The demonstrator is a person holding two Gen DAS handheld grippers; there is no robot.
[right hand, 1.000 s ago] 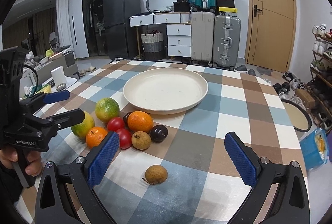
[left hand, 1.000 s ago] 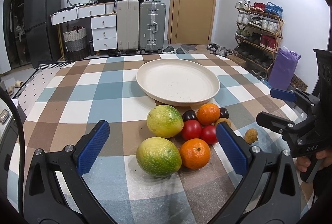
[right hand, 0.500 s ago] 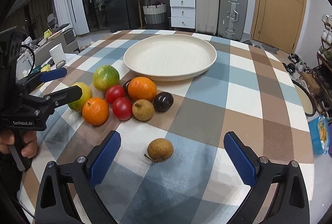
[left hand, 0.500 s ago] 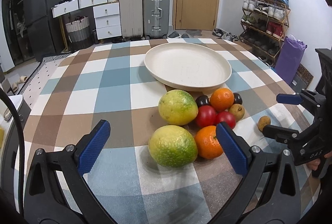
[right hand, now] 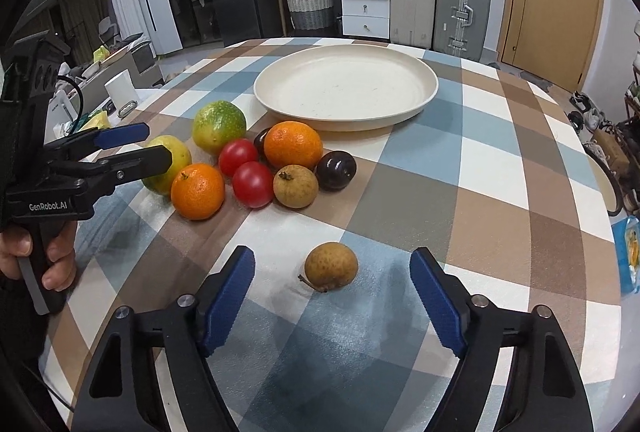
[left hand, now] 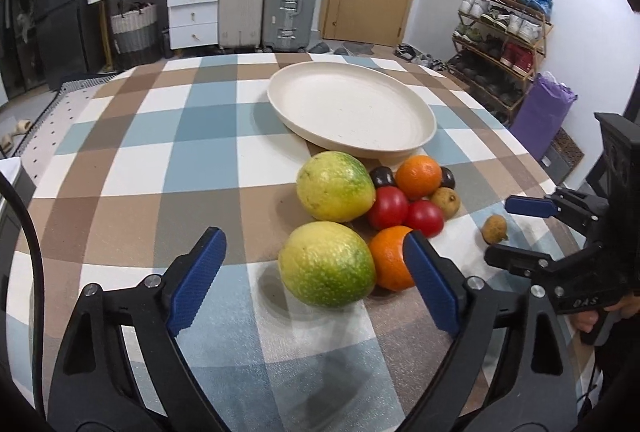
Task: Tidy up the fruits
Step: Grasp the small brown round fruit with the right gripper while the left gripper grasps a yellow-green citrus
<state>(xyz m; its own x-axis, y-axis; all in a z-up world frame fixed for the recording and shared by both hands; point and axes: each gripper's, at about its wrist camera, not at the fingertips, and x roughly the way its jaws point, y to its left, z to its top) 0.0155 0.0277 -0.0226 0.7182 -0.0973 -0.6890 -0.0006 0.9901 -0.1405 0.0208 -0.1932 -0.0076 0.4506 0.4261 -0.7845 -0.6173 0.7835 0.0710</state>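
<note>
Fruits (right hand: pixel 256 168) lie clustered mid-counter, touching the smooth round cream plate (right hand: pixel 420 100). Left tool (left hand: pixel 316 272) level, released, flanking a pebbled green-yellow citrus (left hand: pixel 328 264). Right tool (right hand: pixel 332 296) level, released, flanking a rough brown longan (right hand: pixel 331 265).

round cream plate (right hand: pixel 416 108) on checkered-cloth desk (right hand: pixel 500 168) | clustered round fruits (right hand: pixel 256 168) at plate's 7 o'clock | lone brown longan (right hand: pixel 331 265) at cluster's 5 o'clock, apart

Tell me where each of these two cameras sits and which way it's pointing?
Left wrist: rides the left tool, facing the near green-yellow fruit; the right tool shows beside it.
Right wrist: rides the right tool, facing the lone brown fruit; the left tool and hand show.
Shared: the empty plate, fruit cluster, checked tablecloth.
</note>
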